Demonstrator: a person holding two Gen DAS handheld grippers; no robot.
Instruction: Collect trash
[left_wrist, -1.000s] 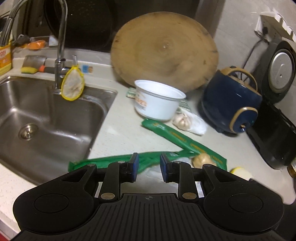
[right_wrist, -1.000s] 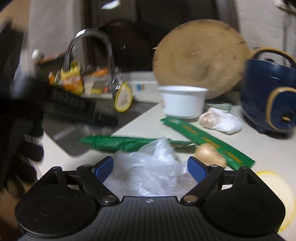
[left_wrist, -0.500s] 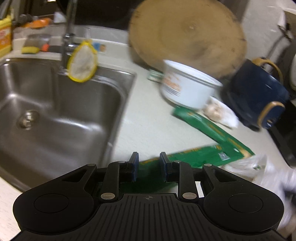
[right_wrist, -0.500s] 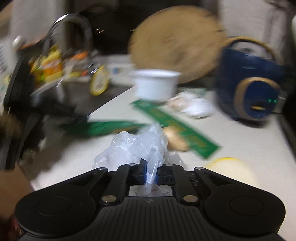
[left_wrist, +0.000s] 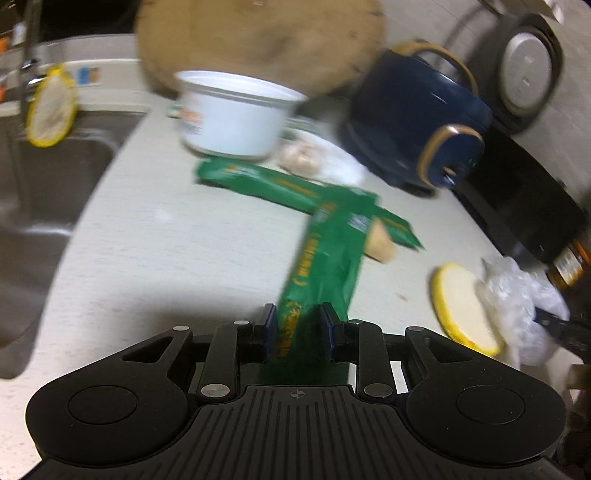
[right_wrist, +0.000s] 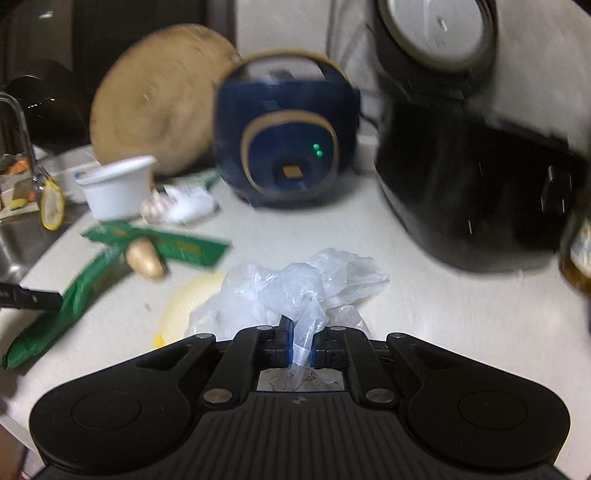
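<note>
Across the pale countertop (left_wrist: 155, 258) the trash now sits split between two hands: the left gripper (left_wrist: 298, 328) has the near end of a long green wrapper (left_wrist: 325, 258) between its jaws, which are easing apart around it, the wrapper's length running straight ahead toward the blue rice cooker (left_wrist: 413, 122). The right gripper (right_wrist: 299, 341) is pinched on a crumpled clear plastic bag (right_wrist: 295, 288), its jaws loosening slightly, the bag bunched just ahead of the fingers. A second ago that wrapper lay crosswise before the left gripper, and the right jaws stood wide around the bag.
</note>
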